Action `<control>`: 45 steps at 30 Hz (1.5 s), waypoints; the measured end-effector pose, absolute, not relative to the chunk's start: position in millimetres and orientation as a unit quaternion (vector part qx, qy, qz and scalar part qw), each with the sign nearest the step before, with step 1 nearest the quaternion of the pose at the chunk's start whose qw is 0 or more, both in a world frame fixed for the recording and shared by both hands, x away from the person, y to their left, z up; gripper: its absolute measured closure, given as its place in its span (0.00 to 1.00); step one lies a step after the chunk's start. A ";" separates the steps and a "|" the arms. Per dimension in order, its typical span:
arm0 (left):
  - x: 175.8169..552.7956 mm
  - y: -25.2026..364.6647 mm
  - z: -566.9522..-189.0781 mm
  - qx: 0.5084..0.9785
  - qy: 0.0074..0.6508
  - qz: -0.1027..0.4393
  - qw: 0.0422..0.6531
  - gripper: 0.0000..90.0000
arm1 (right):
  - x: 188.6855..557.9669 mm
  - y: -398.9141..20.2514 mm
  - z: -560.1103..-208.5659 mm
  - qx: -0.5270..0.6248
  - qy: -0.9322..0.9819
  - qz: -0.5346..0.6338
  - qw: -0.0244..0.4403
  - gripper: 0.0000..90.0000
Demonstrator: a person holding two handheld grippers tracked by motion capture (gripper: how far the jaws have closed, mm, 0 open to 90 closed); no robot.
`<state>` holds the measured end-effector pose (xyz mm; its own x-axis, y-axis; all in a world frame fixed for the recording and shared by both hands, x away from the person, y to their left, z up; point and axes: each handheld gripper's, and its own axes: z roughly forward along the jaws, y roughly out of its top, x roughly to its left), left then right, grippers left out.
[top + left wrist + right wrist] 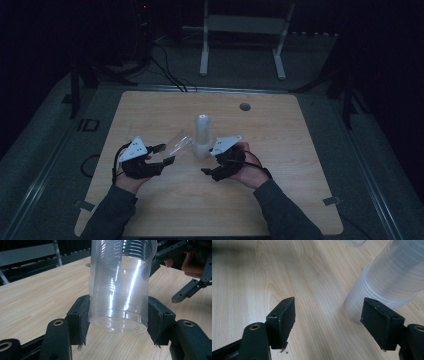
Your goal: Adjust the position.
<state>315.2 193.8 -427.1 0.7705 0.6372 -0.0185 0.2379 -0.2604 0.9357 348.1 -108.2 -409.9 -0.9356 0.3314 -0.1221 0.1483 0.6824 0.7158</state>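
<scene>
Nearest the high view's camera were our two forearms, and above them the left gripper (162, 154) pinched a clear plastic cup (179, 143) by its base, the cup tilted with its mouth toward the stack of cups (203, 136) standing upright at the middle of the table (150, 210). The right gripper (206, 169) sat just beside the foot of that stack, its jaws apart on nothing. In the left gripper view the two pads pressed on the cup's bottom rim (117, 323) from either side, and the cup's open end lay close against the stack (125, 255); whether it had fully come free of the stack we could not tell. In the right gripper view the jaws stood spread over bare wood, the stack (387, 282) just beyond the right-hand pad, which overlapped its base without a plain grip. To do this step well, we judged that the right gripper should steady the stack low down while the left drew the cup straight along its axis, gently, since thin plastic would buckle under a harder squeeze.
</scene>
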 end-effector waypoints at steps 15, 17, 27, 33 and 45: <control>311.0 195.1 -425.0 0.754 0.295 0.204 0.550 0.47 | 346.9 -104.6 -410.2 0.172 0.883 0.418 0.124 0.30; 310.6 194.8 -424.8 0.753 0.295 0.207 0.551 0.47 | 346.3 -103.9 -410.2 0.173 0.881 0.423 0.125 0.30; 307.9 195.4 -422.1 0.743 0.300 0.222 0.556 0.47 | 345.0 -100.7 -408.9 0.187 0.864 0.449 0.126 0.30; 306.0 195.7 -420.3 0.738 0.302 0.232 0.558 0.47 | 344.5 -99.9 -407.0 0.195 0.854 0.467 0.124 0.34; 304.5 190.8 -422.2 0.730 0.305 0.241 0.561 0.47 | 347.0 -94.0 -404.2 0.215 0.832 0.501 0.100 0.34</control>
